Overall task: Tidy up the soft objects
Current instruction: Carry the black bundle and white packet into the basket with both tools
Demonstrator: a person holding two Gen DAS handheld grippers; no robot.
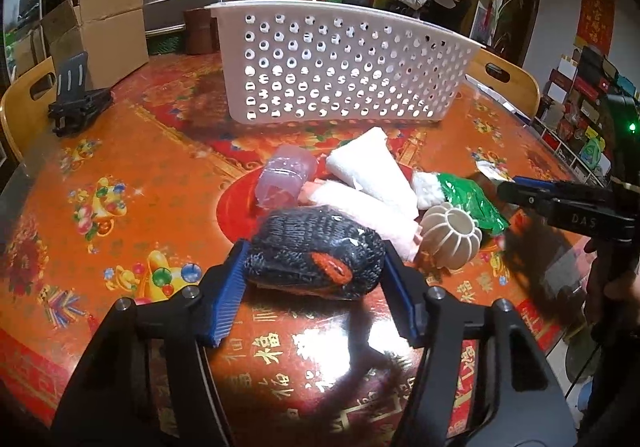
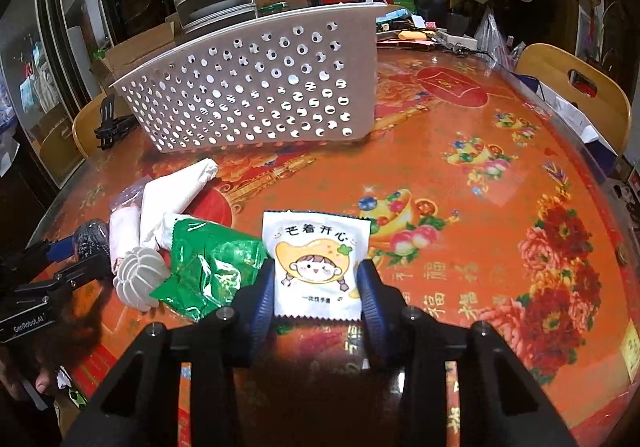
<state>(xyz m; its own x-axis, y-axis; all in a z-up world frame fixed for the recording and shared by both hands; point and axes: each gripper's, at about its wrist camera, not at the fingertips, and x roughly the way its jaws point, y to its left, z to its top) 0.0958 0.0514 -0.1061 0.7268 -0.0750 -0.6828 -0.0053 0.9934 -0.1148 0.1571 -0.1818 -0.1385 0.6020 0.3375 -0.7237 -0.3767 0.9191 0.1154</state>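
My left gripper (image 1: 314,267) has its blue pads against both sides of a black knitted glove bundle (image 1: 316,251) on the table. My right gripper (image 2: 316,279) is shut on a white cartoon-printed packet (image 2: 318,263). A white perforated basket (image 1: 344,67) stands behind the pile; it also shows in the right wrist view (image 2: 256,87). In the pile lie a white towel roll (image 1: 368,171), a pink towel roll (image 1: 372,215), a clear plastic-wrapped item (image 1: 286,179), a white ribbed ball (image 1: 452,239) and a green packet (image 1: 472,203). The green packet (image 2: 212,267) lies left of my right gripper.
The round table (image 2: 500,207) has a red-orange festive cloth. A black phone stand (image 1: 76,99) sits at far left. Wooden chairs (image 2: 576,87) stand at the edges. Cardboard boxes (image 1: 104,31), drawers and bags crowd the back.
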